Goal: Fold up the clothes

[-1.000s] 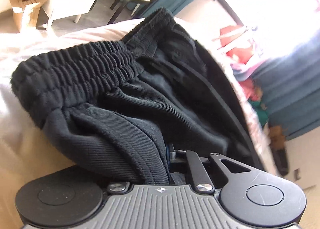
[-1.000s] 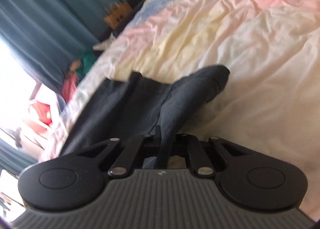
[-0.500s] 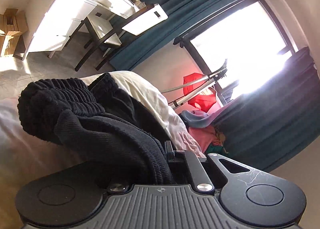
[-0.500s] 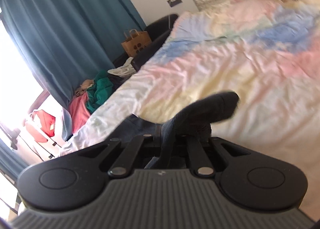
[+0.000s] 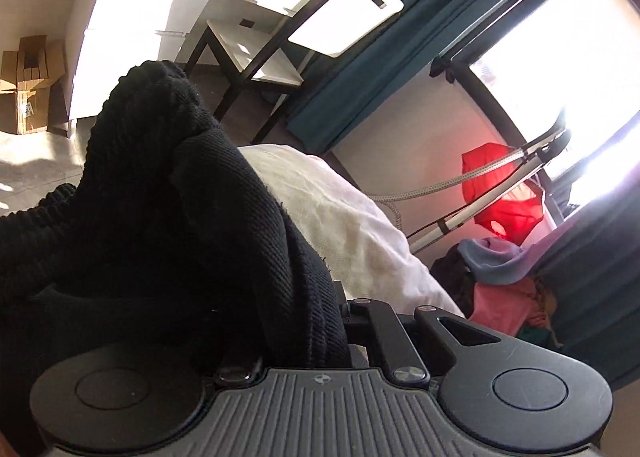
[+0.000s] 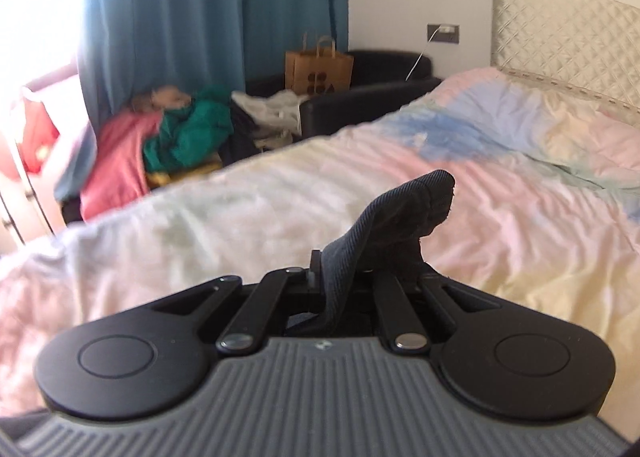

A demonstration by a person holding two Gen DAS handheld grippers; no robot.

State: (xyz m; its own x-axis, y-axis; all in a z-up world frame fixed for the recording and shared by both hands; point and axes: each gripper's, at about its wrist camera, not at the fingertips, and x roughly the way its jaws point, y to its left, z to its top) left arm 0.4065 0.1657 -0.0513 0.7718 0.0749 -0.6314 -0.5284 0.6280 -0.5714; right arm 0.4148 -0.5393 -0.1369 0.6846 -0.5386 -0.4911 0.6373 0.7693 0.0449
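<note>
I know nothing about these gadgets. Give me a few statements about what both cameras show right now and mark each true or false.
1. The left tool is clamped on black clothing. True.
2. The right tool is open and holds nothing. False: it is shut on a fold of the dark clothing.
3. A brown paper bag stands by the blue curtain, beyond the bed. True.
4. The bed cover is plain black. False: it is pastel, with pink, yellow and blue patches.
5. Something red hangs near the window. True.
</note>
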